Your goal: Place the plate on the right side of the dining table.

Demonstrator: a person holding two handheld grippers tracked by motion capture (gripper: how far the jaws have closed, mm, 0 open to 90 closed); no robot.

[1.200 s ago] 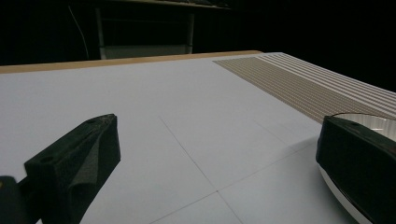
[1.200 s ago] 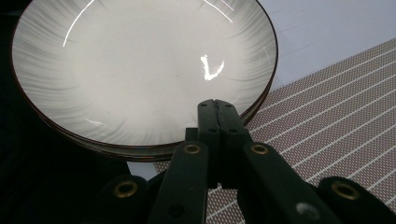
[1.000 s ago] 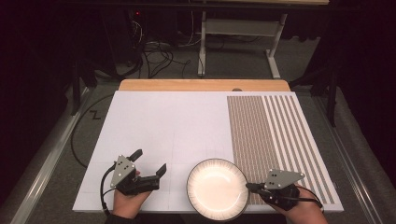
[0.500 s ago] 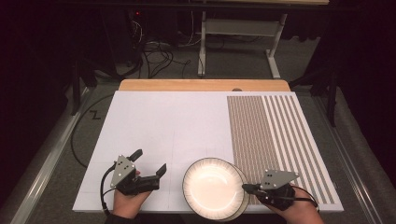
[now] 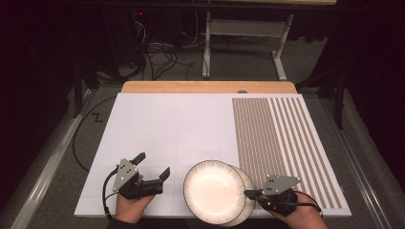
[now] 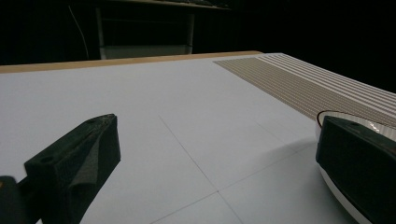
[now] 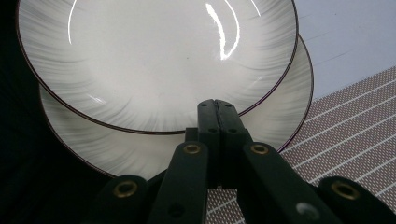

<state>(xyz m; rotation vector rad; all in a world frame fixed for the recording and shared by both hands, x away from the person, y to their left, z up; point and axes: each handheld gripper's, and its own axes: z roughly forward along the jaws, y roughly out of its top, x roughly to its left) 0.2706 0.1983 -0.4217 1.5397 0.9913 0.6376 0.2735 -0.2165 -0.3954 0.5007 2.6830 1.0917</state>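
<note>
The fingers of the right gripper (image 7: 215, 109) are pressed together on the near rim of the upper plate (image 7: 154, 56), pinching its edge so that the two black tips meet at the dark line that rings the plate. This upper plate is held tilted over a lower plate (image 7: 280, 116) of the same pale, streaked pattern, which peeks out beneath it to the right and on the near side. From the high view the right gripper (image 5: 249, 194) sits at the near right edge of the table, its hand (image 5: 296, 217) behind it, with the upper plate (image 5: 215, 190) just to its left and the lower plate (image 5: 246, 202) showing as a crescent under it. The plates lie on the white sheet (image 5: 176, 129) at its near edge, just left of the striped mat (image 5: 282, 138). The left gripper (image 5: 153, 167) is near the left corner, well apart from the plates, its fingers spread wide with nothing between them. In the left gripper view its fingers (image 6: 74, 163) stand far apart above the white sheet (image 6: 187, 121), and a plate rim (image 6: 336, 114) shows behind the right-hand one.
</note>
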